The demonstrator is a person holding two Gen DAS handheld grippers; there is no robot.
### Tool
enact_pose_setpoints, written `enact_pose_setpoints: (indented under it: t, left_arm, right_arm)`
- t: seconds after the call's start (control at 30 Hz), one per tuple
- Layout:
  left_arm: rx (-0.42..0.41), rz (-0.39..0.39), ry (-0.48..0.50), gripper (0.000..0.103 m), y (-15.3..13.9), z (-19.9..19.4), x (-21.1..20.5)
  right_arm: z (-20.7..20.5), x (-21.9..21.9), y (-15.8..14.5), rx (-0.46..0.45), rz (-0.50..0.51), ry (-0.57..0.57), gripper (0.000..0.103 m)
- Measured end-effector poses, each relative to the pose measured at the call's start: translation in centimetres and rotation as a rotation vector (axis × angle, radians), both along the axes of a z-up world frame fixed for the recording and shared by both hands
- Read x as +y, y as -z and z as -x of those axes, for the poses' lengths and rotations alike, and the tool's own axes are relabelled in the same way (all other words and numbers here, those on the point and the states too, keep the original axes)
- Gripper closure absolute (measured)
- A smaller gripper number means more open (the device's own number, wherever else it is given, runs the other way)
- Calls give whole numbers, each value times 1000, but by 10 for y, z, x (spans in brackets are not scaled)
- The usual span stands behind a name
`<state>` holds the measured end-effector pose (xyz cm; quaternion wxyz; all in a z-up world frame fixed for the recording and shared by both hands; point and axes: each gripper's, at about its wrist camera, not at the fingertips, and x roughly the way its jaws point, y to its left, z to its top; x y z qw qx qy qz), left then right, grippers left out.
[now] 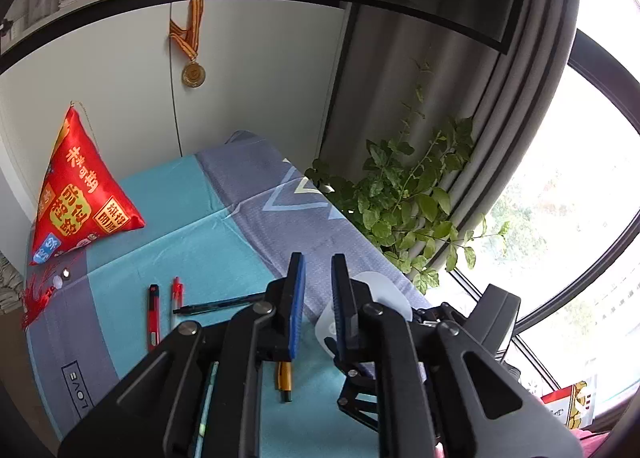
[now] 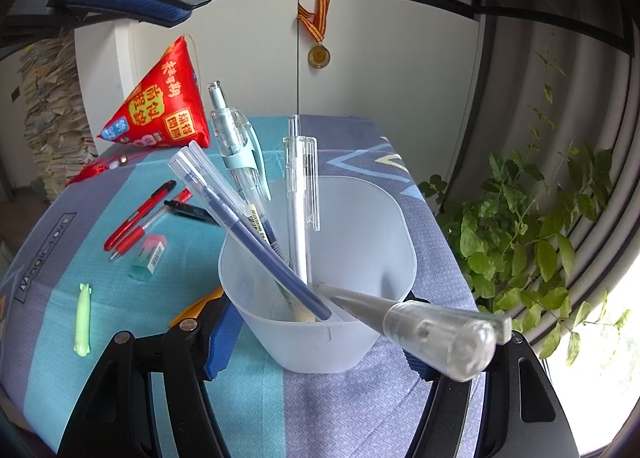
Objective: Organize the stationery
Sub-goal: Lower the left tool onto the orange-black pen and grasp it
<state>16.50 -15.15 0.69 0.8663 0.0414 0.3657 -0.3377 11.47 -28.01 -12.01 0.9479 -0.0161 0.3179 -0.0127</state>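
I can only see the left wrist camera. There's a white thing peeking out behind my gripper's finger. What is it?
Observer: It's a frosted plastic cup, and at least four pens are standing in it.
Operator: Ooh! Is somebody holding the cup?
Observer: Yes. The right gripper has a blue pad pressed against each side of it.
Operator: Is anything else on the table that I can't see?
Observer: A green-and-pink eraser lies on the cloth, just beside the red pens.
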Motion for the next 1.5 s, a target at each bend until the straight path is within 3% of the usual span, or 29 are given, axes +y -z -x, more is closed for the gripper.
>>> enact_pose_setpoints:
  t: [0.2,0.87,1.3,1.5]
  left_arm:
    - [23,-39,-63,73,22,-8,16]
    - [144,-219,30,73,123,13,12]
    - [226,-245,49,73,154,13,10]
    - [190,-248,54,76,155,17,7]
  right_arm:
    - [0,1,0,1,0,1,34]
    - [0,4,1,2,5,4,33]
    - [2,2,1,3,6,5,33]
    - [2,2,1,3,5,6,33]
